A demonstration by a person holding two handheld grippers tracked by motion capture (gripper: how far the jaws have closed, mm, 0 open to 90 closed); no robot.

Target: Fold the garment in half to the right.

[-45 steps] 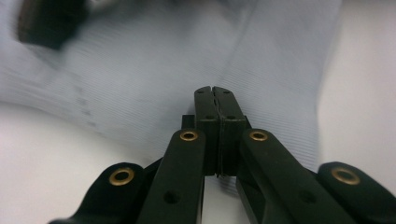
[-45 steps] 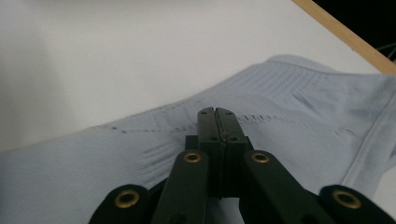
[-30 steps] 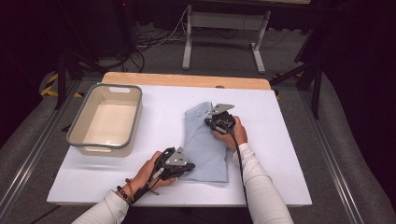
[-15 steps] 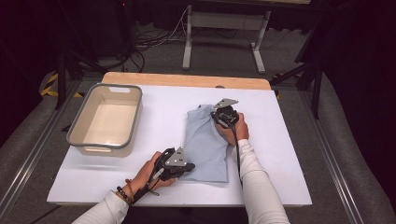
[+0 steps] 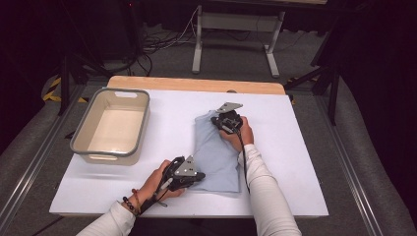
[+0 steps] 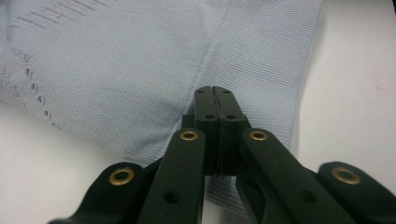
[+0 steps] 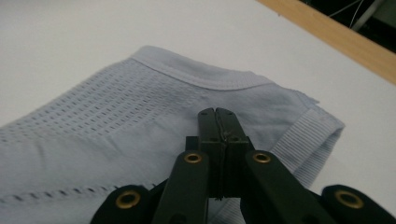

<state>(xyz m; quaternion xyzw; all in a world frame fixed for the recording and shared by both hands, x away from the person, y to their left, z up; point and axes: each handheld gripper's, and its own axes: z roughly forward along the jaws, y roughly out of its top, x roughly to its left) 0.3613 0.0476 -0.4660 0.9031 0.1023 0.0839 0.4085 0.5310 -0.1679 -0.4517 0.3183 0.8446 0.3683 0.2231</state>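
Observation:
A folded light blue knit garment (image 5: 216, 152) lies on the white table top (image 5: 305, 162). My left gripper (image 5: 200, 176) rests at the garment's near left corner. Its jaws are shut, and their tip (image 6: 215, 89) lies on the ribbed cloth (image 6: 116, 70) with nothing visibly pinched. My right gripper (image 5: 215, 119) sits on the garment's far end, also shut. Its tip (image 7: 218, 112) is just short of the collar band (image 7: 201, 77), over the perforated fabric. A person's hand holds each gripper.
An empty beige bin (image 5: 118, 92) stands at the left of the table. A wooden strip (image 5: 196, 83) runs along the far table edge. Bare white surface lies to the right of the garment and between the garment and the bin.
The right gripper has slid a little toward the garment's far end. The left gripper has stayed where it was.

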